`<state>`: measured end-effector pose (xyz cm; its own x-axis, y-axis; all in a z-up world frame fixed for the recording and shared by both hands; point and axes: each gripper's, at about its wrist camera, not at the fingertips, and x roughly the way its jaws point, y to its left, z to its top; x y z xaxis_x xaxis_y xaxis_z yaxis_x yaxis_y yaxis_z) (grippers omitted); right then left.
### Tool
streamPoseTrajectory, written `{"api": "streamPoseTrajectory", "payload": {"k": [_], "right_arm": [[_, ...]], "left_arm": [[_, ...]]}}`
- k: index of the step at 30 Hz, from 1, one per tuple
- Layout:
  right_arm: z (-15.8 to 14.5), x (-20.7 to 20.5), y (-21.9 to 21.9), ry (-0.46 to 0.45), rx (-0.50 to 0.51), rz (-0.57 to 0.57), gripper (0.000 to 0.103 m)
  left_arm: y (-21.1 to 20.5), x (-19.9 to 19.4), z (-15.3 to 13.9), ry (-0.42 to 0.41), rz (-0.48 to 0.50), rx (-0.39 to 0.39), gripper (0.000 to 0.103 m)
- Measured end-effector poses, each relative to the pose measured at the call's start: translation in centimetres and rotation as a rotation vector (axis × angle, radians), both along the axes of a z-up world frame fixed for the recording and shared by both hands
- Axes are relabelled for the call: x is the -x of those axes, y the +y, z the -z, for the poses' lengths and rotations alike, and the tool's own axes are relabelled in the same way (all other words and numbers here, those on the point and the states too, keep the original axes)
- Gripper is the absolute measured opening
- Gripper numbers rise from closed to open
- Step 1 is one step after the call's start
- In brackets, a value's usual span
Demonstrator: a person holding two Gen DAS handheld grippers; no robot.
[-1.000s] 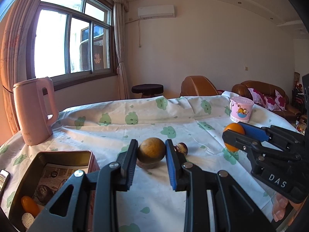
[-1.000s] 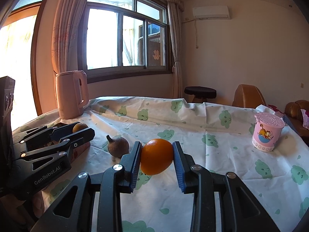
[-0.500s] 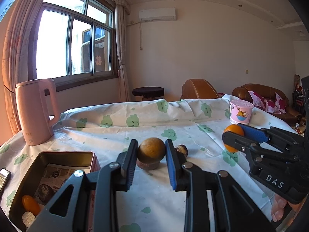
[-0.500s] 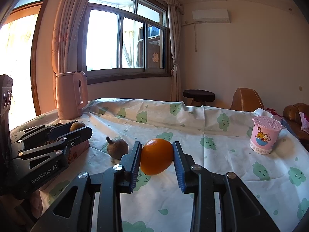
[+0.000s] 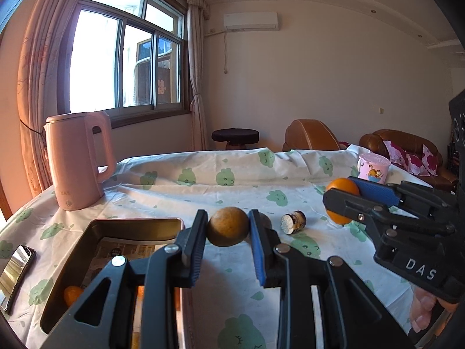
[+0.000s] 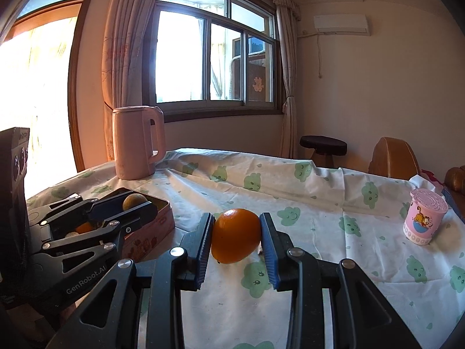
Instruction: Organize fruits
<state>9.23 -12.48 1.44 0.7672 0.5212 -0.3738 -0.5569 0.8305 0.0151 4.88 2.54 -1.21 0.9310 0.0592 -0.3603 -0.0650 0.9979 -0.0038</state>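
My left gripper is shut on a round brown fruit, held above the cloth just right of the open tin box. In the right wrist view that same gripper hangs over the tin box with the brown fruit in it. My right gripper is shut on an orange, lifted off the table; the left wrist view shows it at the right holding the orange. A small dark fruit with a pale cut end lies on the cloth between the grippers.
The tin box holds a small orange fruit and printed paper. A pink kettle stands at the back left, a pink cartoon cup at the right. A phone lies at the left table edge. A person's fingers show under the right gripper.
Both grippers have shifted left toward the tin box and risen slightly, each still holding its fruit. The small dark fruit now shows clear of the left gripper's right finger.
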Motion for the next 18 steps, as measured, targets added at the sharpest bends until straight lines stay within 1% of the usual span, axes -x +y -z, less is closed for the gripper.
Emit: {"api": "streamPoseTrajectory", "payload": {"k": [8, 18], "right_arm": [[-0.9, 0.8, 4.3, 0.002, 0.004, -0.095, 0.035], [-1.1, 1.6, 8.3, 0.001, 0.023, -0.173, 0.035]], "left_arm": [[3.8, 1.5, 0.1, 0.017, -0.073, 0.008, 0.030], [7.2, 2.1, 0.6, 0.046, -0.136, 0.016, 0.030]]}}
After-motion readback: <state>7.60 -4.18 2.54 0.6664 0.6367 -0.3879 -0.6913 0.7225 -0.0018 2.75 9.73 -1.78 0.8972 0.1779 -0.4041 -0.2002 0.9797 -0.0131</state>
